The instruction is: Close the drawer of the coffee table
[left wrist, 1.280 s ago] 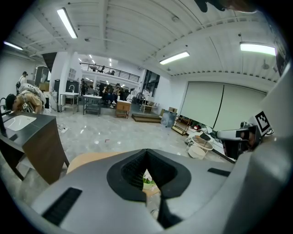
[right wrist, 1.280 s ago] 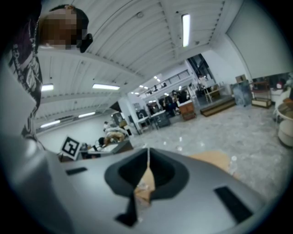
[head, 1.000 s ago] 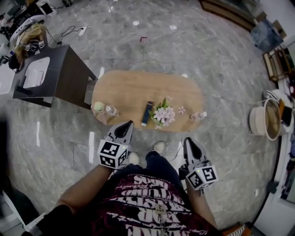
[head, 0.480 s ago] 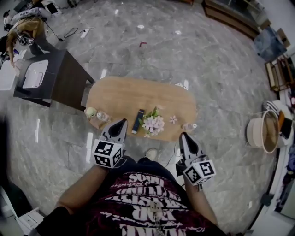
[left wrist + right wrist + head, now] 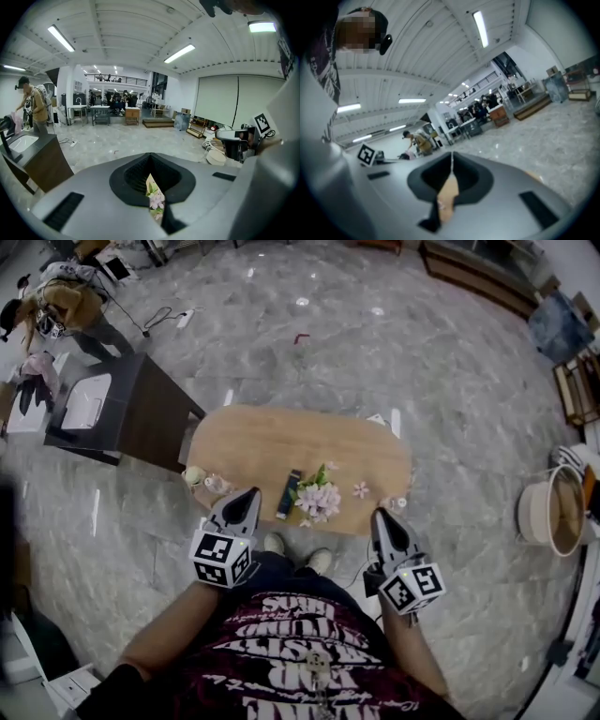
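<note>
The person wears a dark maroon T-shirt (image 5: pixel 300 648) with short sleeves and white block lettering; dark trousers (image 5: pixel 286 568), probably jeans; pale shoes (image 5: pixel 274 542); the grey, pointed plastic left gripper (image 5: pixel 249 495) and matching right gripper (image 5: pixel 381 517) each carry a white cube (image 5: pixel 223 557) with black square markers.

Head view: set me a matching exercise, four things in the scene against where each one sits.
Things:
1. pink flowers
2. dark slim bar
3. dark cabinet
4. round beige tub

Places:
A. on the floor at the picture's right edge
B. lying flat on the coffee table, just left of the flowers
C. on the table near its front edge, a loose blossom to its right
D. on the floor off the table's left end

Pairs: 1-C, 2-B, 3-D, 4-A.
</note>
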Tool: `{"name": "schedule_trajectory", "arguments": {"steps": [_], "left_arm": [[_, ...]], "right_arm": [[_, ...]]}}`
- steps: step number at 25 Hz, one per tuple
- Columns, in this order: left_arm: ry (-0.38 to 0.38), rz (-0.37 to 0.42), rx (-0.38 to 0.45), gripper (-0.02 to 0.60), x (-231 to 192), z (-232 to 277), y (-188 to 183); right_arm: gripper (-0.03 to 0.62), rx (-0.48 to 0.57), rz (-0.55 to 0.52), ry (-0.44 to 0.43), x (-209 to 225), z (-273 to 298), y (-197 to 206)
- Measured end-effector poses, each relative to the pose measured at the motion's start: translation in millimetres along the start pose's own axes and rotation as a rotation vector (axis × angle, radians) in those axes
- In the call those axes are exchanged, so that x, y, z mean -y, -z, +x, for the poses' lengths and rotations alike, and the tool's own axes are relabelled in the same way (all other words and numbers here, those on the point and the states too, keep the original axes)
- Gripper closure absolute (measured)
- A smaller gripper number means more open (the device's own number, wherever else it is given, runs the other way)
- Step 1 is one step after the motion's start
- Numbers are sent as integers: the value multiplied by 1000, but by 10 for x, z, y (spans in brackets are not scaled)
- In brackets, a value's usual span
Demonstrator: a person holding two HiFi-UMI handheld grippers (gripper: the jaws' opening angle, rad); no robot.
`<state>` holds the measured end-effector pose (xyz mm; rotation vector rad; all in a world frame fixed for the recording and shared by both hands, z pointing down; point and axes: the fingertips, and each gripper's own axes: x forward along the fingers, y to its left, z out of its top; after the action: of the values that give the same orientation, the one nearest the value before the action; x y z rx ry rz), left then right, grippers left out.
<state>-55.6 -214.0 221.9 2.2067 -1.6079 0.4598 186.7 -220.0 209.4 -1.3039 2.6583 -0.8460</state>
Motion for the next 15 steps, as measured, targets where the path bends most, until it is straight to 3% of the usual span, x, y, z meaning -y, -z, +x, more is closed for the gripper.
{"name": "schedule_trajectory", "arguments": {"steps": [7, 15], "left_arm": [[10, 4, -86, 560, -97, 21, 380], [-10, 63, -281, 560, -655, 39, 1483]], "right_arm": [[559, -25, 41, 63, 169, -89, 245], [559, -192, 23, 277, 733, -431, 988]]}}
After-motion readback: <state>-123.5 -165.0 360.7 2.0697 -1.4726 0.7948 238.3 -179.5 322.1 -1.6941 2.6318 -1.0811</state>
